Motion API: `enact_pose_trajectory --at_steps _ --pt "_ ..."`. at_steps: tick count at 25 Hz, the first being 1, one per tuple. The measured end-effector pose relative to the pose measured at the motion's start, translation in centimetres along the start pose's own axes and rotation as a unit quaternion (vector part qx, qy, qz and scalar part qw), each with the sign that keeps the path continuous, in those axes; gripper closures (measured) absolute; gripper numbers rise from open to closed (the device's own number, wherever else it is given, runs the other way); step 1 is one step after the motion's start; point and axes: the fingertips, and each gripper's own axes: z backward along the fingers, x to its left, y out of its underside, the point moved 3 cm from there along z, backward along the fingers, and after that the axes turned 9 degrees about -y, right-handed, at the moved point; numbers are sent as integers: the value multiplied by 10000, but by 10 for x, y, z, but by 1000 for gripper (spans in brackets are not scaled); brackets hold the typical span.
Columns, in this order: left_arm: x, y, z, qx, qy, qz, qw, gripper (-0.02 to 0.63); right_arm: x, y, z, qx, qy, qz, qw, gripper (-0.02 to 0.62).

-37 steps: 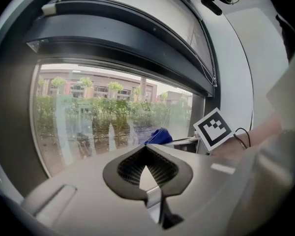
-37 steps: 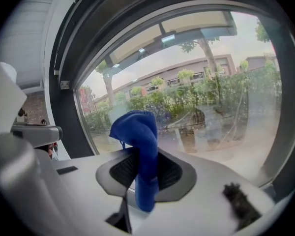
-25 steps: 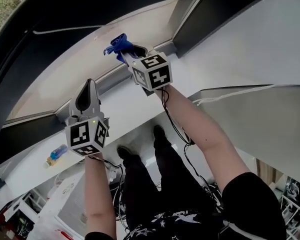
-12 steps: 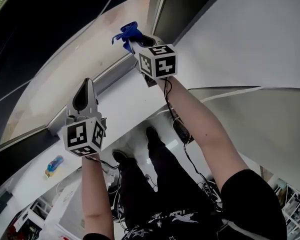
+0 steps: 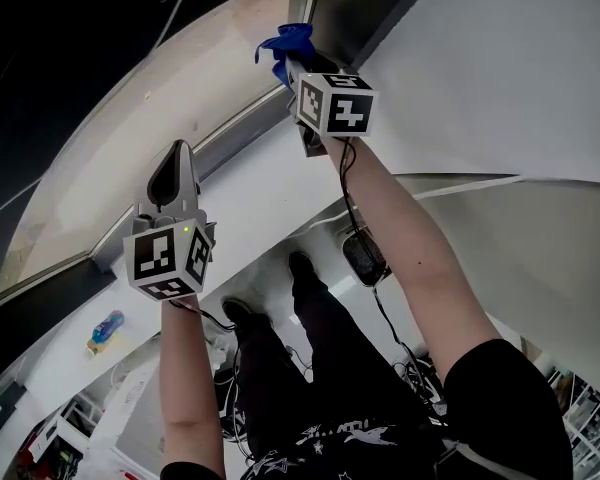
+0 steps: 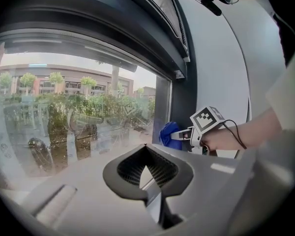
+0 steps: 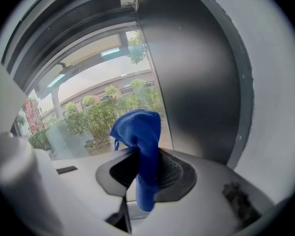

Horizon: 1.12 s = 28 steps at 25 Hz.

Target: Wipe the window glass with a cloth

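Note:
A blue cloth (image 7: 140,146) is pinched in my right gripper (image 7: 145,173), whose jaws are shut on it. The cloth (image 5: 285,43) is held up close to the window glass (image 5: 170,118), near the dark frame post (image 5: 330,18) at the pane's right edge. Whether the cloth touches the glass I cannot tell. From the left gripper view, the cloth (image 6: 171,134) and the right gripper (image 6: 187,135) show at the pane's right end. My left gripper (image 5: 173,173) points at the lower frame further left; its jaws (image 6: 146,168) are shut with nothing between them.
A white window sill (image 5: 250,208) runs below the glass, with a white wall (image 5: 500,68) to the right. Far below stand the person's legs (image 5: 310,348), cables and a small blue bottle (image 5: 105,328) on the floor. Outside the glass are trees and buildings (image 6: 78,107).
My right gripper has carried the blue cloth up and to the right, toward the frame post at the pane's edge. The left gripper has stayed nearly where it was.

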Motion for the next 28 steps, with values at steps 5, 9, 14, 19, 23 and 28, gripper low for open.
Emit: enact_pose_trajectory --at_steps 5,9,14,19,23,28 --pt "3 8 9 42 -71 109 9999 598 5 8 2 78 -11 28 10000 509" --pt "27 21 32 76 -276 178 9994 598 30 21 2 242 -137 132 9995 509" --pt "73 43 68 53 -615 334 9975 598 99 58 5 532 -538 319 9966 509" --pt "136 75 132 143 -1226 538 9909 598 222 118 0 1063 -1489 542 9816 509" --pt "192 110 189 327 -1628 514 9848 598 326 167 -10 1411 -2195 823 9618 509" --pt "263 152 260 447 -2231 770 9707 598 447 209 -34 1575 -2894 1237 9360 509"
